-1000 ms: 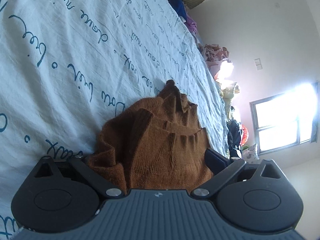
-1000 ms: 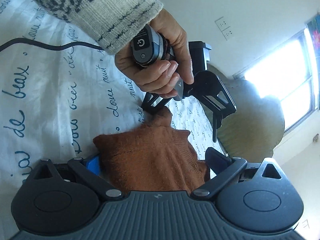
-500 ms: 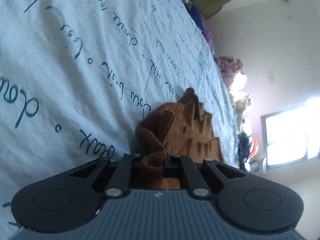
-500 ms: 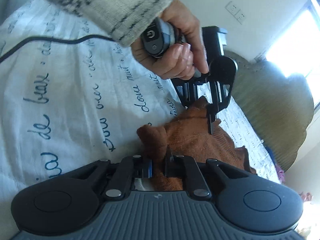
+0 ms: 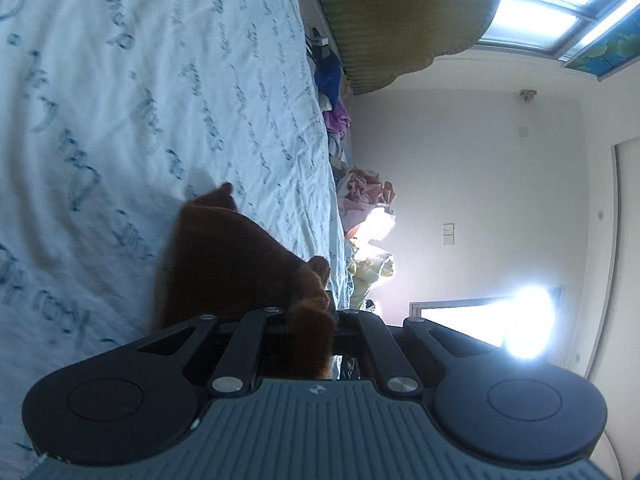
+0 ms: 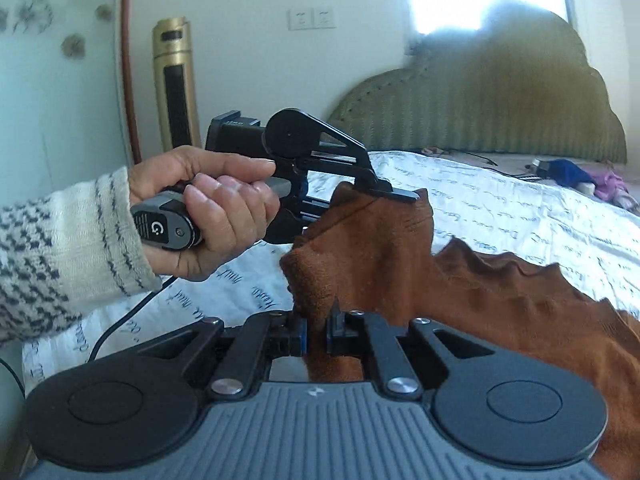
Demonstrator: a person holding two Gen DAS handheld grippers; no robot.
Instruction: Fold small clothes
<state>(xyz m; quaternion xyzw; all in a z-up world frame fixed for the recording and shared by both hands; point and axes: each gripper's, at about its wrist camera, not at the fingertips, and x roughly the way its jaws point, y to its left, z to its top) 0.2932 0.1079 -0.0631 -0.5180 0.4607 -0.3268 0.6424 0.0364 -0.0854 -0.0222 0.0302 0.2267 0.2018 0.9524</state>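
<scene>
Right wrist view: the right gripper (image 6: pixel 316 330) pinches a corner of the rust-brown knit garment (image 6: pixel 400 264), soft and ribbed, wavy-edged, draped over the white script-printed bedsheet (image 6: pixel 520 216). Farther off, the left gripper (image 6: pixel 400 196) clamps another corner. Behind stands a green woven headboard (image 6: pixel 480 112).

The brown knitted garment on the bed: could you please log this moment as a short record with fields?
garment: brown knitted garment, partly lifted off the bed
surface: white bedsheet with dark script
left hand-held gripper: shut on one garment edge
right hand-held gripper: shut on another edge
person: hand in a patterned knit sleeve
</scene>
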